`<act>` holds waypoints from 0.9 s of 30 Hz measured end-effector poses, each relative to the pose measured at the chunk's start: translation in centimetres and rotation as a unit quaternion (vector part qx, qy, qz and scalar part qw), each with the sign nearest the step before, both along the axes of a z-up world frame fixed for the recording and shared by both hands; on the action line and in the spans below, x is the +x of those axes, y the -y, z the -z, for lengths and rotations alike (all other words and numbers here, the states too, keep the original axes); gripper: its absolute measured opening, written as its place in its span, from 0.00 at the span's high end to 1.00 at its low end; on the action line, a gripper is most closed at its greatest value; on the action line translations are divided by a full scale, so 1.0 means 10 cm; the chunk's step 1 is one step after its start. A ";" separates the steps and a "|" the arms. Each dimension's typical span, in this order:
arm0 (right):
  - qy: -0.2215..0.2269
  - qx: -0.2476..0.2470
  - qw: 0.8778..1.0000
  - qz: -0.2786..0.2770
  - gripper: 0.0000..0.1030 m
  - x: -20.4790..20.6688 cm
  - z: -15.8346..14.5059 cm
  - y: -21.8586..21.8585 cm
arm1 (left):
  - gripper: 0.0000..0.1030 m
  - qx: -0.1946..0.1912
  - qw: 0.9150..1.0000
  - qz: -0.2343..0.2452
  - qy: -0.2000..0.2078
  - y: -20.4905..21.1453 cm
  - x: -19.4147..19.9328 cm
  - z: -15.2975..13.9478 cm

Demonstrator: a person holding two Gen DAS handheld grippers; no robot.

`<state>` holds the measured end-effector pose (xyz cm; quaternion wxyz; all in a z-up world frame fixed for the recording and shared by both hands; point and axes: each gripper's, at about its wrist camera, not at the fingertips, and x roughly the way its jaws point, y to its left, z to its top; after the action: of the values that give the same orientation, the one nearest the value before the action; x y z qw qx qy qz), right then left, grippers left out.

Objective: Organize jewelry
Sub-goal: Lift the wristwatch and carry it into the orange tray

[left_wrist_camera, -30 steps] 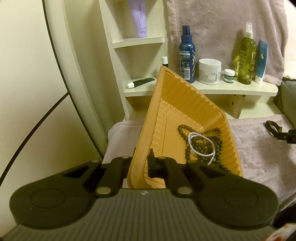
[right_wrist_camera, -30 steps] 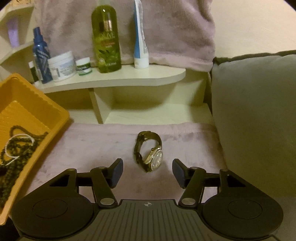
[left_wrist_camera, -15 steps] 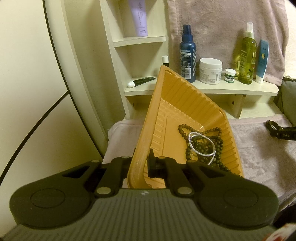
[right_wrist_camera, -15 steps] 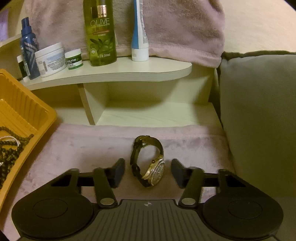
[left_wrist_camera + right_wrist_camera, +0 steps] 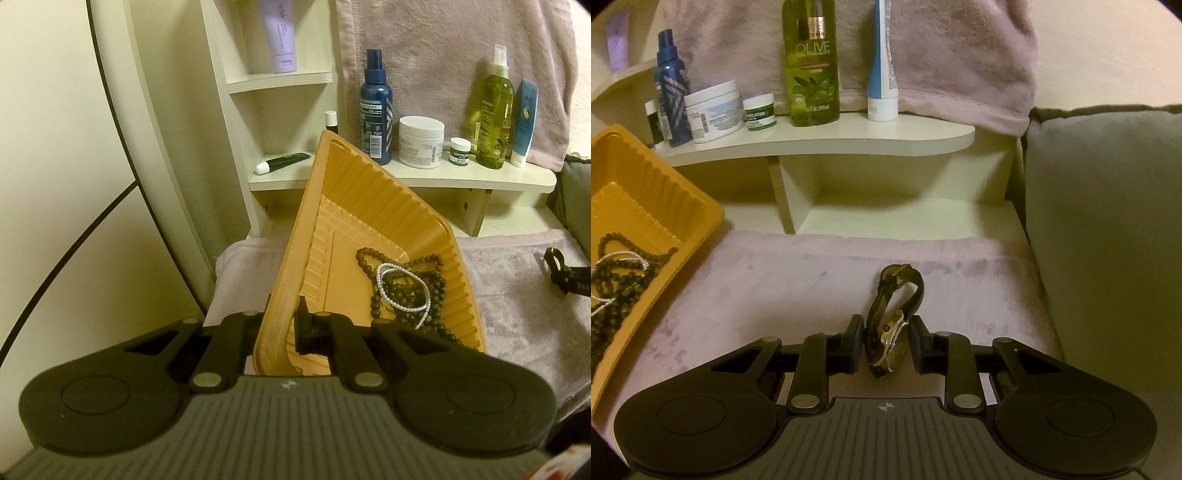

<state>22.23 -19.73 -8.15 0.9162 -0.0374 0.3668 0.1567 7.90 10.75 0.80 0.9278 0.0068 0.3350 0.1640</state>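
Observation:
My left gripper (image 5: 284, 326) is shut on the near left rim of the orange tray (image 5: 354, 206), which stands tilted, its left side raised. Dark bead strands (image 5: 436, 291) and a silver bracelet (image 5: 384, 291) lie in its low right corner. In the right wrist view a watch (image 5: 890, 332) with a dark strap stands on edge on the pink cloth (image 5: 783, 280). My right gripper (image 5: 886, 341) is closing on it, and both pads touch its sides. The tray's corner (image 5: 665, 206) shows at the left there.
A cream shelf (image 5: 849, 136) at the back carries an olive bottle (image 5: 810, 62), a blue spray bottle (image 5: 376, 110), a white jar (image 5: 421, 142) and tubes. A grey cushion (image 5: 1108, 221) borders the cloth on the right. A curved cream panel (image 5: 74, 184) rises at the left.
My right gripper's jaws narrowed from wide apart to touching the watch, which turned from leaning to standing on edge. The left gripper and tilted tray kept still.

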 end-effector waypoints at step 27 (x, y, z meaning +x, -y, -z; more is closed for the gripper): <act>-0.002 0.078 0.996 -0.038 0.75 -0.52 -0.50 -0.21 | 0.94 -0.025 1.000 -0.006 0.006 -0.07 -0.05 0.02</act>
<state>17.04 -17.66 -3.18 0.9089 0.0210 0.3539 0.2195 7.36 11.46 0.63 0.9287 -0.0191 0.3335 0.1612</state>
